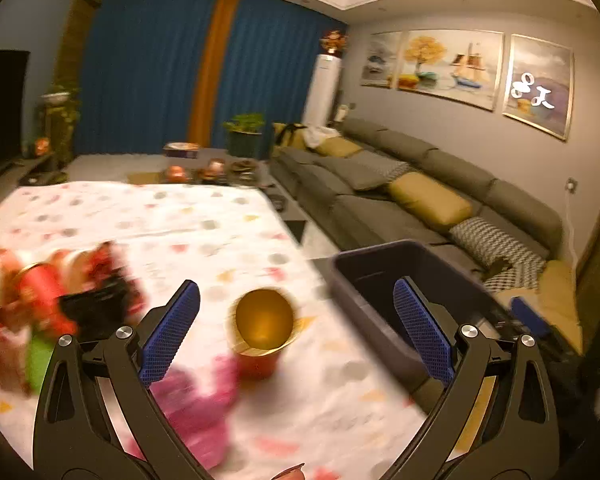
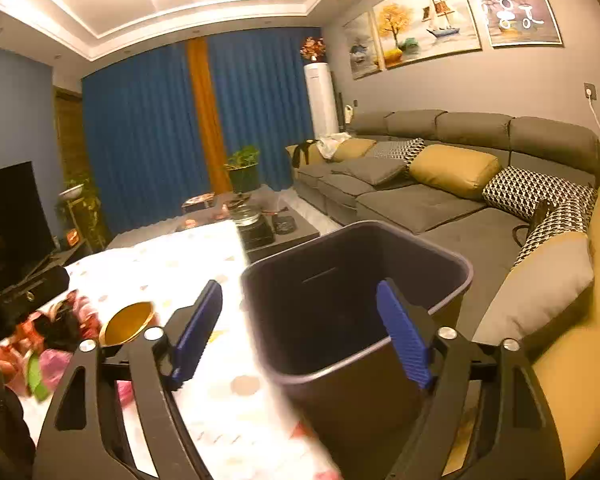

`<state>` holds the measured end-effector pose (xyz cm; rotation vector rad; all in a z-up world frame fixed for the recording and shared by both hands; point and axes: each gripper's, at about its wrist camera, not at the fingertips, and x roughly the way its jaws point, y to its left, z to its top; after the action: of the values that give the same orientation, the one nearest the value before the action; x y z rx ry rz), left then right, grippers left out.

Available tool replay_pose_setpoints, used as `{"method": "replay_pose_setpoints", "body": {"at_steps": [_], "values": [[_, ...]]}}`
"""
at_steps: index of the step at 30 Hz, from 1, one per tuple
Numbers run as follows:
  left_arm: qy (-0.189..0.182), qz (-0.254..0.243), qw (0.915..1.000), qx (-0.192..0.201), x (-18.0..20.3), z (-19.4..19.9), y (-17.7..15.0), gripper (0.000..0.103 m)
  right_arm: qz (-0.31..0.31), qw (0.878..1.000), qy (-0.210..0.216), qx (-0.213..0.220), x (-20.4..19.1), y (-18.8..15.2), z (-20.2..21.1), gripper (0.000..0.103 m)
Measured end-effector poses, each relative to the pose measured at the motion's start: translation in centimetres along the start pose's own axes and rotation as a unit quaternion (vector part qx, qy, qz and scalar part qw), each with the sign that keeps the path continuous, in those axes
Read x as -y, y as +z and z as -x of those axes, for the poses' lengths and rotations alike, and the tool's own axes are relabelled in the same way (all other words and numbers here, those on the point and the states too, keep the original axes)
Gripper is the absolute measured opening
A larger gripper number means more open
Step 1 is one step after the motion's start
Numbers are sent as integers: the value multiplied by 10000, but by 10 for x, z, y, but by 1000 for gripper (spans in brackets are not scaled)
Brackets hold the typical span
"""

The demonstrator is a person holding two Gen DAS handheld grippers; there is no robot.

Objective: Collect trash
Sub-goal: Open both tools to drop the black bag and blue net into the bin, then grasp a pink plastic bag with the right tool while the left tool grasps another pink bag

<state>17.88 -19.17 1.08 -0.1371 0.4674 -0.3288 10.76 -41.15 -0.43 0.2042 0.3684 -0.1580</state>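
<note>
A red paper cup (image 1: 262, 332) with a gold inside stands upright on the spotted tablecloth (image 1: 220, 232), straight ahead of my open left gripper (image 1: 296, 316). Blurred red and black wrappers (image 1: 60, 300) lie piled at the table's left, and a pink wrapper (image 1: 196, 400) lies close under the left finger. A dark bin (image 2: 356, 300) stands beside the table's right edge. My right gripper (image 2: 300, 312) hangs open above the bin's mouth with nothing between its fingers. The cup (image 2: 128, 322) and the wrappers (image 2: 48, 340) show at the left of the right wrist view.
A grey sofa (image 2: 420, 200) with yellow and patterned cushions runs along the right wall behind the bin. A dark coffee table (image 2: 260, 224) with a kettle and dishes stands beyond the table. Blue curtains, a potted plant (image 1: 244, 136) and a television (image 2: 8, 216) lie farther back.
</note>
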Motion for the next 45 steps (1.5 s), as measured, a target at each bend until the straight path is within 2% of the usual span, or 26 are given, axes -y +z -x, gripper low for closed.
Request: {"method": "replay_pose_setpoints", "body": {"at_steps": [7, 13, 20, 31, 40, 43, 45], "values": [[557, 102, 9983, 112, -48, 44, -25, 96, 153, 9992, 373, -19, -41, -19, 29, 80], [1087, 217, 9936, 228, -90, 81, -44, 96, 452, 9967, 672, -1, -85, -38, 46, 80], [1549, 333, 9868, 349, -138, 118, -57, 96, 754, 9918, 1011, -184, -138, -64, 45, 80], [1920, 632, 9784, 428, -193, 147, -65, 96, 1166, 9850, 1179, -487, -196, -85, 16, 79], [2217, 838, 9703, 479, -244, 156, -64, 96, 1379, 9821, 1048, -740, -218, -94, -14, 68], [2264, 762, 9700, 446, -254, 153, -62, 96, 1421, 9812, 1002, -833, -220, -97, -22, 62], [2275, 834, 9693, 425, -265, 151, -60, 96, 1462, 9799, 994, -928, -222, -99, -27, 51]]}}
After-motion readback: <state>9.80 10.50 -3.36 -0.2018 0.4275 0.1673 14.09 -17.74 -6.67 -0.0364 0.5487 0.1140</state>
